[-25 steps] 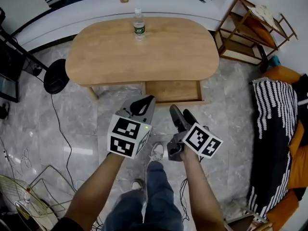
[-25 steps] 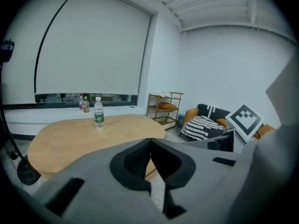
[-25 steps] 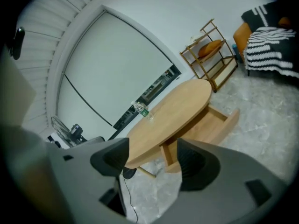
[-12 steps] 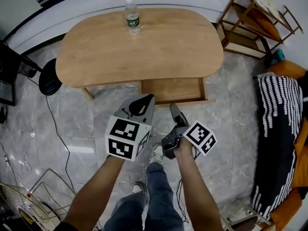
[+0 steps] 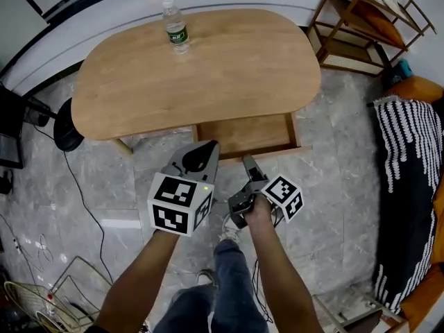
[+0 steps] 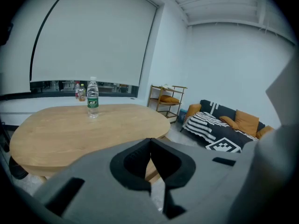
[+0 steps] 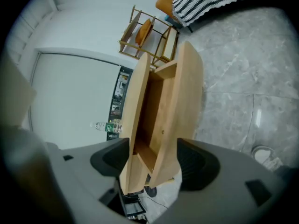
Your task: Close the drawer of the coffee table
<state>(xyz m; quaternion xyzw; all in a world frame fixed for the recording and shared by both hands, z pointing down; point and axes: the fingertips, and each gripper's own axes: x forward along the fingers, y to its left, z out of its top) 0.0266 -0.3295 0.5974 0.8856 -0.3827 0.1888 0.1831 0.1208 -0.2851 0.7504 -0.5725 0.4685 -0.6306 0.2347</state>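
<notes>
The oval wooden coffee table [image 5: 208, 68] has its drawer [image 5: 244, 135] pulled out toward me, its inside empty. My right gripper [image 5: 248, 165] is open and rolled sideways just in front of the drawer's front panel [image 5: 253, 155]. In the right gripper view the drawer [image 7: 156, 115] and its front panel [image 7: 184, 101] show between the spread fingers [image 7: 198, 164] of the right gripper [image 7: 154, 160]. My left gripper [image 5: 199, 157] hovers shut left of the drawer, holding nothing. In the left gripper view the left gripper [image 6: 150, 142] points over the table [image 6: 70, 125].
A water bottle [image 5: 175, 28] stands at the table's far side. A wooden rack [image 5: 357, 26] is at the back right, a sofa with a striped blanket [image 5: 409, 158] at the right. A black round base [image 5: 66, 116] and cables lie left. My shoe [image 5: 225, 233] is below the grippers.
My right gripper has moved forward toward the drawer's front panel and rolled sideways. The left gripper has held its place. The head view has shifted, so the table sits slightly lower.
</notes>
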